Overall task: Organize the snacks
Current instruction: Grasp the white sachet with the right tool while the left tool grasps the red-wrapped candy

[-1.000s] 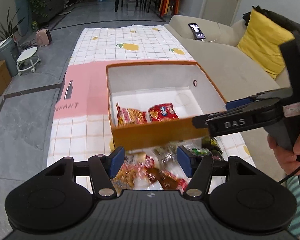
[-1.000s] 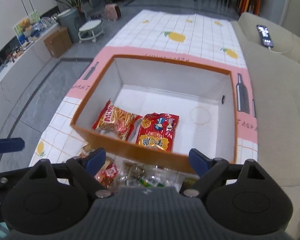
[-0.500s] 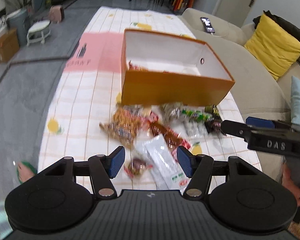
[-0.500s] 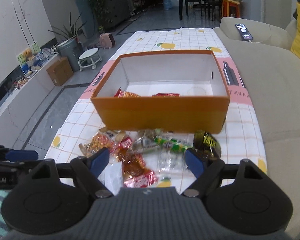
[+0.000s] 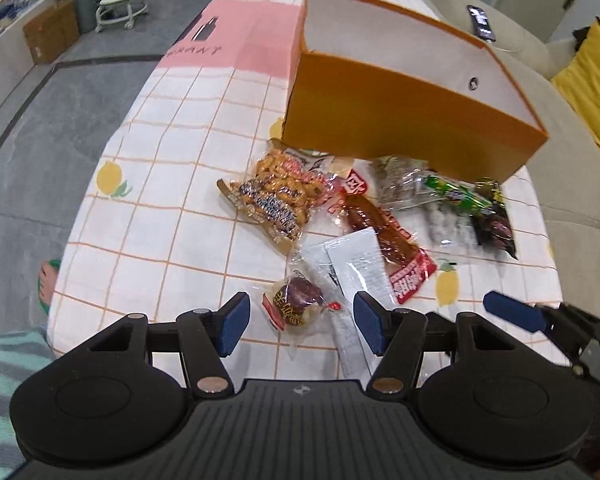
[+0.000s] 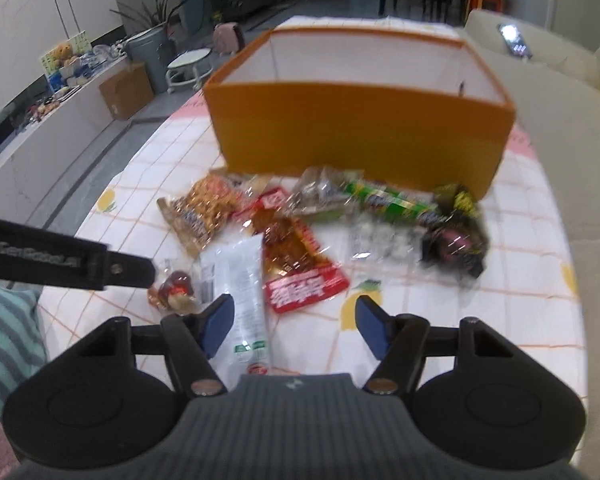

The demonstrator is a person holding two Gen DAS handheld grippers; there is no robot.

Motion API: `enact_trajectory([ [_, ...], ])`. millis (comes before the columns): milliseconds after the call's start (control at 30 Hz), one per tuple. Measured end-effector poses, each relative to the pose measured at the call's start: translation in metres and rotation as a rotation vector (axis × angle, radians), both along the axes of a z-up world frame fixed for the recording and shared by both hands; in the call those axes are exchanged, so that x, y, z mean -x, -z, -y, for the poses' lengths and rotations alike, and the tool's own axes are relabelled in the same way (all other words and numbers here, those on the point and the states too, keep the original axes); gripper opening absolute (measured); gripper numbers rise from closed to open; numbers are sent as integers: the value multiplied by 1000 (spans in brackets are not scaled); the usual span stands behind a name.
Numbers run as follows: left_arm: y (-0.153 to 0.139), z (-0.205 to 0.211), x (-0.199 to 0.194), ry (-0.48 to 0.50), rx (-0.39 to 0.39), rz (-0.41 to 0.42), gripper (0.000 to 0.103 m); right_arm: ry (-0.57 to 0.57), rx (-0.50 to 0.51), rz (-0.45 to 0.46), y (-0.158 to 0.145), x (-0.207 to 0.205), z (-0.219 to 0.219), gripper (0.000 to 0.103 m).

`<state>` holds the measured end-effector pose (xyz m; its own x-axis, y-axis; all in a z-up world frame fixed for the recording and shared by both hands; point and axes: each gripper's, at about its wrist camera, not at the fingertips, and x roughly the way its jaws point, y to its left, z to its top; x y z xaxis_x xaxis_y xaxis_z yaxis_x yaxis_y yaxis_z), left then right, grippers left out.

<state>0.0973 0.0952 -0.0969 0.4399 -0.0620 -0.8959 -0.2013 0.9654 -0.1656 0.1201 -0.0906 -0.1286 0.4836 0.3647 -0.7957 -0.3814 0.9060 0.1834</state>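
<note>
An orange box (image 5: 400, 116) with white inside stands on the checked tablecloth; it also shows in the right wrist view (image 6: 356, 132). Several snack packs lie in front of it: a peanut bag (image 5: 272, 196), a red sausage pack (image 5: 392, 248), a white sachet (image 5: 356, 276), a green bar (image 5: 456, 192), a dark pack (image 5: 496, 224) and a small round sweet (image 5: 296, 304). My left gripper (image 5: 298, 322) is open, low over the small sweet. My right gripper (image 6: 296, 322) is open above the white sachet (image 6: 240, 284) and red pack (image 6: 300, 272).
A beige sofa (image 5: 568, 168) with a yellow cushion (image 5: 592, 76) runs along the table's right side, with a phone (image 5: 480, 20) on it. A stool (image 5: 124, 4) and cardboard box (image 5: 50, 36) stand on the floor to the left. A foot (image 5: 48, 284) shows by the table's near-left edge.
Both grippers have pulled back from over the box and dropped low over the snack pile near the table's front edge. Both stay open and empty.
</note>
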Motion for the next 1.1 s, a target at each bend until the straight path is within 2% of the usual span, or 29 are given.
enact_trajectory([
  [167, 17, -10, -10, -78, 41, -23, 70, -22, 7, -46, 13, -8, -10, 65],
  [367, 34, -16, -16, -104, 65, -60, 70, -63, -27, -96, 25, -13, -20, 62],
  [433, 40, -18, -16, -112, 86, -73, 70, -77, -24, -104, 28, -13, -24, 55],
  [500, 44, -21, -16, -125, 101, -82, 70, -80, -15, -106, 31, -14, -26, 53],
  [600, 47, -26, -16, -143, 119, -77, 68, -81, -18, -125, 36, -17, -27, 45],
  [767, 51, -28, -20, -141, 128, -70, 66, -91, -56, -165, 42, -20, -28, 44],
  [833, 54, -27, -20, -134, 132, -76, 58, -95, -61, -167, 44, -20, -29, 43],
  [900, 54, -27, -20, -126, 133, -68, 54, -107, -54, -157, 44, -20, -31, 41],
  [1067, 54, -28, -19, -123, 133, -65, 50, -126, -49, -144, 45, -19, -34, 33],
  [1100, 54, -28, -19, -120, 132, -64, 50, -128, -45, -141, 46, -19, -34, 29],
])
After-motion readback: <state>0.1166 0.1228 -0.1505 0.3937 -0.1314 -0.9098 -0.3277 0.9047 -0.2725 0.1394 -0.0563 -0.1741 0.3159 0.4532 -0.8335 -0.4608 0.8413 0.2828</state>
